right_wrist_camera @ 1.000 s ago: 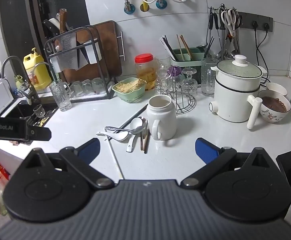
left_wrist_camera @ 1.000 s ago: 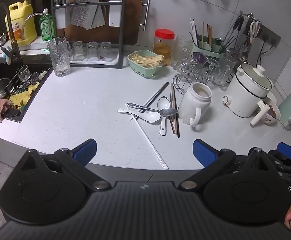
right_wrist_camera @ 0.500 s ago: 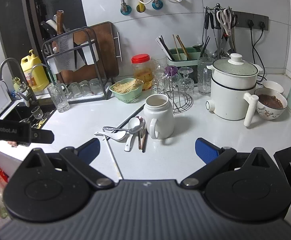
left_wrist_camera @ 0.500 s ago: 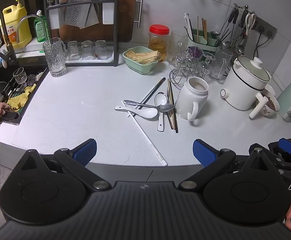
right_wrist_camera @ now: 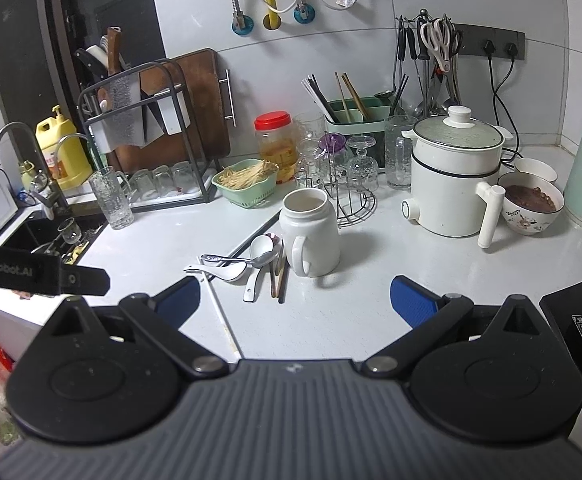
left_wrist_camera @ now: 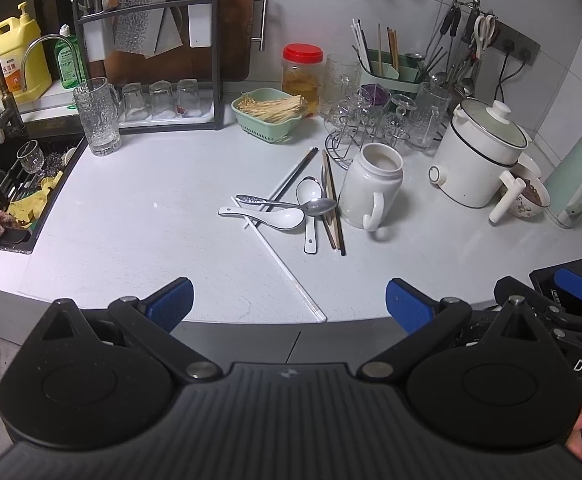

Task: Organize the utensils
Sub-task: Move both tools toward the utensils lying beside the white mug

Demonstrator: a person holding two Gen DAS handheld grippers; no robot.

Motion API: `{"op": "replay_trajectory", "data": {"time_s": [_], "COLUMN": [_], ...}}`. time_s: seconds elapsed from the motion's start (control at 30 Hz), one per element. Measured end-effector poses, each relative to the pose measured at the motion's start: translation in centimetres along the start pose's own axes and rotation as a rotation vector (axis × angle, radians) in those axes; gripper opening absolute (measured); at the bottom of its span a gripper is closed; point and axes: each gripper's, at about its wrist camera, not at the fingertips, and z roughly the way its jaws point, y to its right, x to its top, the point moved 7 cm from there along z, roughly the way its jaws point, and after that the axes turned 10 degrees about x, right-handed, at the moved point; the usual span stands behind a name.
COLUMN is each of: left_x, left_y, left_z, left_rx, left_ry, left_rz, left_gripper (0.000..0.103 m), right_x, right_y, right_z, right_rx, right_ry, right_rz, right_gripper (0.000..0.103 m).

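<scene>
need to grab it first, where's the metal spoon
In the left wrist view, the shiny metal spoon lies mid-counter across a white ceramic spoon, its bowl just left of the white ceramic jug.

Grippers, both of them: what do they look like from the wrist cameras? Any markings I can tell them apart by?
Both look alike: a ribbed dark grey body, two round black pivot housings, black linkage arms with silver pins, and blue ridged fingertips. The left gripper shows white "GenRobot.AI" lettering on its side in the right wrist view. The right gripper shows white "DAS" on its side in the left wrist view. No cables or sleeves are visible.
</scene>
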Motion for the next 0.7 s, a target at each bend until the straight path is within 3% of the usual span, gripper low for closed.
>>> {"op": "replay_trajectory", "data": {"time_s": [0.7], "left_x": [-0.38], "left_y": [0.53], "left_z": [-0.75], "left_rx": [0.001], "left_ry": [0.008], "left_rz": [0.002], "left_gripper": [0.103], "right_x": [-0.17], "right_y": [0.58], "right_z": [-0.42], "right_rx": [-0.004], "right_ry": [0.003], "right_rz": [0.004], "right_gripper": [0.103]}}
